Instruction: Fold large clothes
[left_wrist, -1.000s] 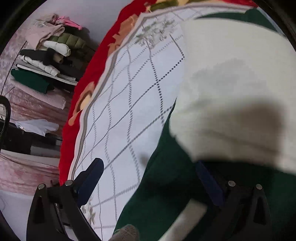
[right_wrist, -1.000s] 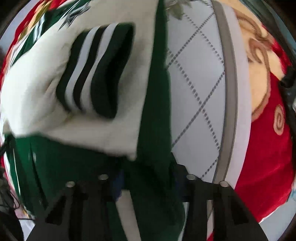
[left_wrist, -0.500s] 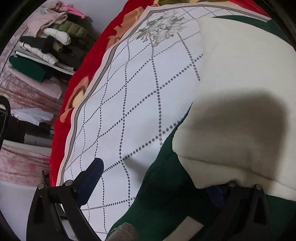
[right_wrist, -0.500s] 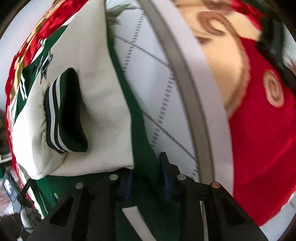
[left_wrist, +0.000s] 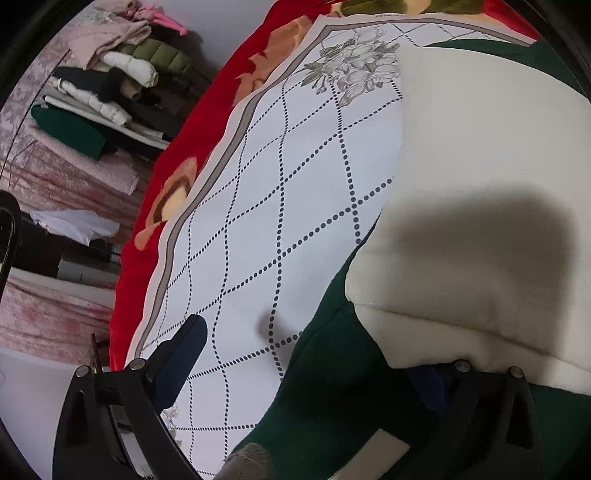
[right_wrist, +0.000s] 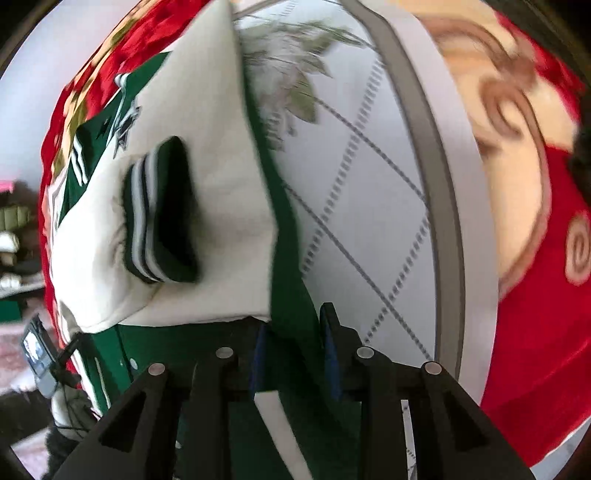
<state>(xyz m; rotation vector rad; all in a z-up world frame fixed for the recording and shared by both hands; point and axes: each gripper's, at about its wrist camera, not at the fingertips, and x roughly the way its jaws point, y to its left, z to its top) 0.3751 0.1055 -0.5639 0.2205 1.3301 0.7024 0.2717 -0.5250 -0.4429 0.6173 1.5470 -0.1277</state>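
Note:
A green jacket (left_wrist: 332, 398) with cream sleeves (left_wrist: 480, 184) lies on a white sheet with dotted diamonds (left_wrist: 288, 206). My left gripper (left_wrist: 310, 350) stands open and wide. Its left finger (left_wrist: 184, 350) hovers over the sheet, and its right finger is tucked under the cream sleeve's fold. In the right wrist view the folded-in sleeve (right_wrist: 207, 206) ends in a green striped cuff (right_wrist: 159, 214). My right gripper (right_wrist: 293, 332) has the jacket's green edge (right_wrist: 288, 288) between its blue pads, and the jaws are opening.
A red floral blanket (right_wrist: 535, 350) lies under the sheet and shows around it. Stacked folded clothes (left_wrist: 110, 92) sit at the far left on pink fabric. A small device with cables (right_wrist: 37, 354) rests at the lower left of the right wrist view.
My right gripper has swung along the jacket's edge, rolled, and its pads have spread a little. My left gripper has slid over the sheet; the cream sleeve now covers its right finger.

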